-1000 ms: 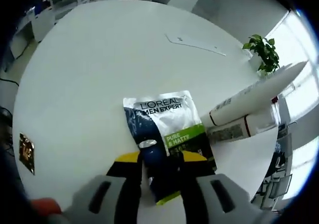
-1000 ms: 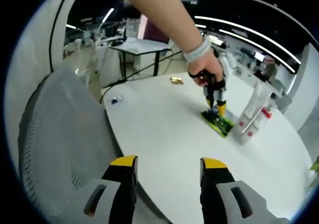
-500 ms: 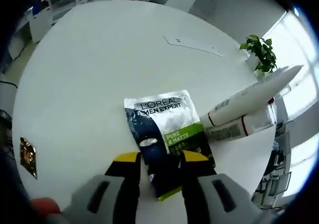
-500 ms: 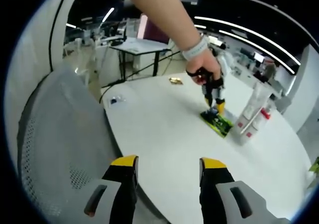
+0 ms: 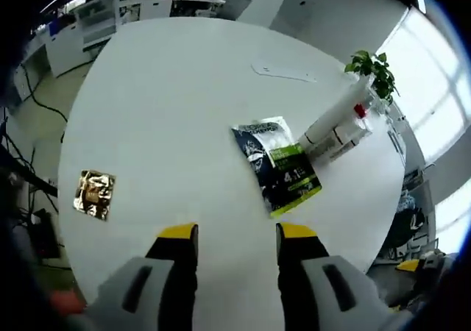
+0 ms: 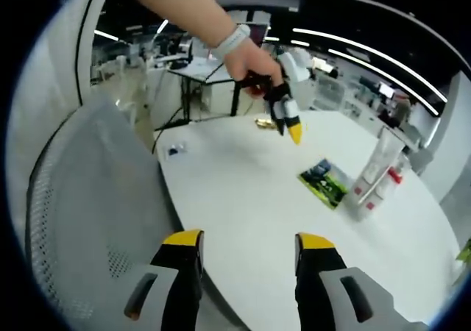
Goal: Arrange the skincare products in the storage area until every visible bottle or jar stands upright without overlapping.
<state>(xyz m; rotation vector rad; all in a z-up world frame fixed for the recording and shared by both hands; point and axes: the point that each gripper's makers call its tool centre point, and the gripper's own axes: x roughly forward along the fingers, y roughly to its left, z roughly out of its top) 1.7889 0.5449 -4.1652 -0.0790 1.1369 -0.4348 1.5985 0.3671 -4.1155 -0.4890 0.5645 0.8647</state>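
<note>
Item 1, left gripper (image 5: 229, 232): held above the tabletop (image 5: 169, 110), fingers (image 5: 176, 232) apart with nothing between them. We also see it from the right gripper view (image 6: 293, 131), lifted clear of the surface in a hand (image 6: 254, 70).

Item 2, right gripper (image 6: 243, 239): fingers (image 6: 182, 237) apart, nothing held, hanging over the near edge of the tabletop with a mesh chair back (image 6: 81, 221) to the left of them.

Item 3, sachet (image 5: 278, 165): lies flat on the tabletop, ahead of the left fingers and to their right, well apart from them; dark print with a green band. In the right gripper view (image 6: 324, 182) it sits far ahead, right of the fingers.

Item 4, tubes (image 5: 335, 125): white, one with a red cap, just beyond the sachet on its right. From the right gripper view (image 6: 375, 173) they appear to stand upright, close together; we cannot tell whether they touch.

Item 5, gold packet (image 5: 93, 193): flat, left of the left fingers, well apart from the rest.

Progress, our judgement: the tubes look upright already and the sachet overlaps nothing; what remains is to check the tubes' spacing and decide about the stray gold packet. Close to finished, not confirmed
</note>
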